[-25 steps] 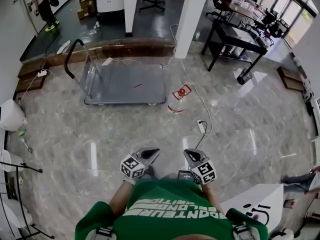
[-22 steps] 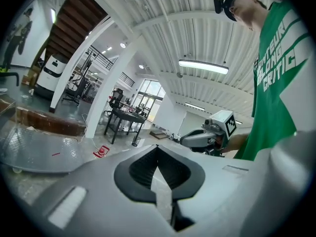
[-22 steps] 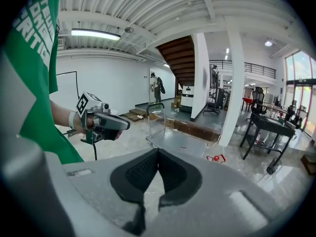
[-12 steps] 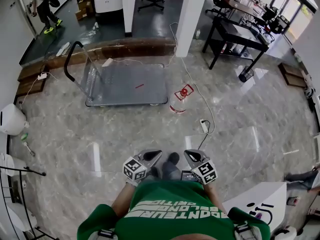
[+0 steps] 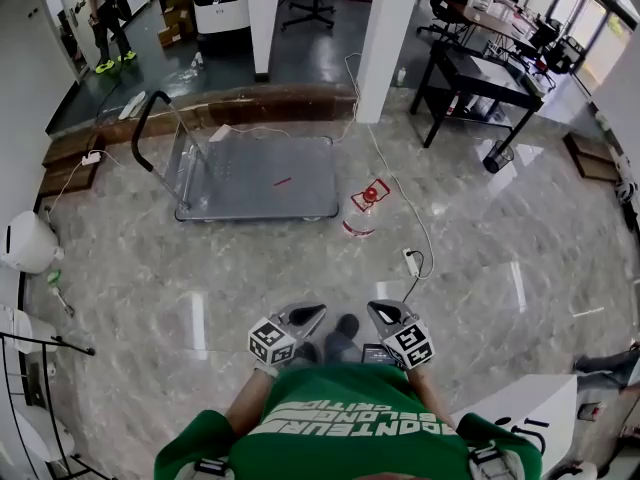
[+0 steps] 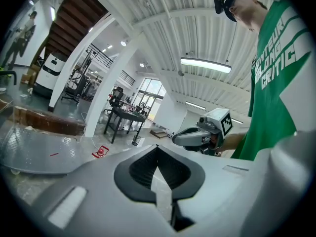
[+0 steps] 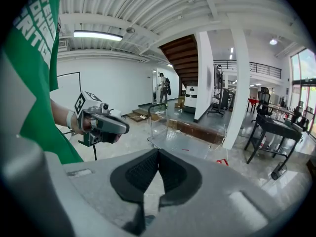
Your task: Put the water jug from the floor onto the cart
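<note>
Stepping has brought a shoe (image 5: 346, 325) into sight between the two grippers, and the floor ahead has slid slightly in the head view. The grippers themselves sit much as before, close to the green shirt.

The left gripper (image 5: 312, 311) has its jaws closed together with nothing between them. The right gripper (image 5: 377, 308) is likewise closed and empty. Both point forward along the floor.

The water jug (image 5: 362, 211) is on the marble floor well ahead of both, a clear body with a red cap. It is just beside the near right corner of the platform cart (image 5: 255, 173), apart from the deck and not yet lifted. It lies almost straight ahead of the right gripper and off to the right of the left one, so the right hand looks slightly nearer. A white power strip (image 5: 410, 261) and its cable (image 5: 395, 183) lie between the person and the jug, a little to the right.

Its long axis seems upright, cap on top, but at this distance a tilt cannot be ruled out. The clear wall nearly vanishes against the floor, and how its handle is turned cannot be made out.
</note>
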The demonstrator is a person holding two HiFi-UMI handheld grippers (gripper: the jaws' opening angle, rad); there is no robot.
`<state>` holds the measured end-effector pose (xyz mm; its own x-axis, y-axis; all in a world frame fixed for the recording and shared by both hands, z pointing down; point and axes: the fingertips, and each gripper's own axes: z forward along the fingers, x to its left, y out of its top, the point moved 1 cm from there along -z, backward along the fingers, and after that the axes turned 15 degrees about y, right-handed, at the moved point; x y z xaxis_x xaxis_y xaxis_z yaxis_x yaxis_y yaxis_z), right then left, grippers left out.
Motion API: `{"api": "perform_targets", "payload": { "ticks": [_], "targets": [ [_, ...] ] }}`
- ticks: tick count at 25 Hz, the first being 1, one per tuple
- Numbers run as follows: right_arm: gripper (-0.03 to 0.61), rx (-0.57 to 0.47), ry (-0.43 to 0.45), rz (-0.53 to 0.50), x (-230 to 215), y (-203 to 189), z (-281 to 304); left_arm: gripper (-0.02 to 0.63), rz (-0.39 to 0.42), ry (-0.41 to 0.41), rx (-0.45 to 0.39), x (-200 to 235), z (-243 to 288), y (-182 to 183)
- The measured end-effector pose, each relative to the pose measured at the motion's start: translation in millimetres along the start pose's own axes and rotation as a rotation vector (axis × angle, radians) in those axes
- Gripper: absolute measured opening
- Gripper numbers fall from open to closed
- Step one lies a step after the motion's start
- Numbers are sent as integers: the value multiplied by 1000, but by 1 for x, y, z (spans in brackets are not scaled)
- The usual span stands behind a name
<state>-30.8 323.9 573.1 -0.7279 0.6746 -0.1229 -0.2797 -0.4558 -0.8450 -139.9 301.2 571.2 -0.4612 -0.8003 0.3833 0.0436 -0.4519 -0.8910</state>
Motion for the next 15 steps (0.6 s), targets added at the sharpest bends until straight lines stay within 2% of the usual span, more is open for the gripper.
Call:
{"api": "perform_targets", "payload": {
  "ticks": [15],
  "targets": [
    [-7,-15,-49,46,-78,-11,-29,9,33,-84,39,-24,85,21]
  ]
}}
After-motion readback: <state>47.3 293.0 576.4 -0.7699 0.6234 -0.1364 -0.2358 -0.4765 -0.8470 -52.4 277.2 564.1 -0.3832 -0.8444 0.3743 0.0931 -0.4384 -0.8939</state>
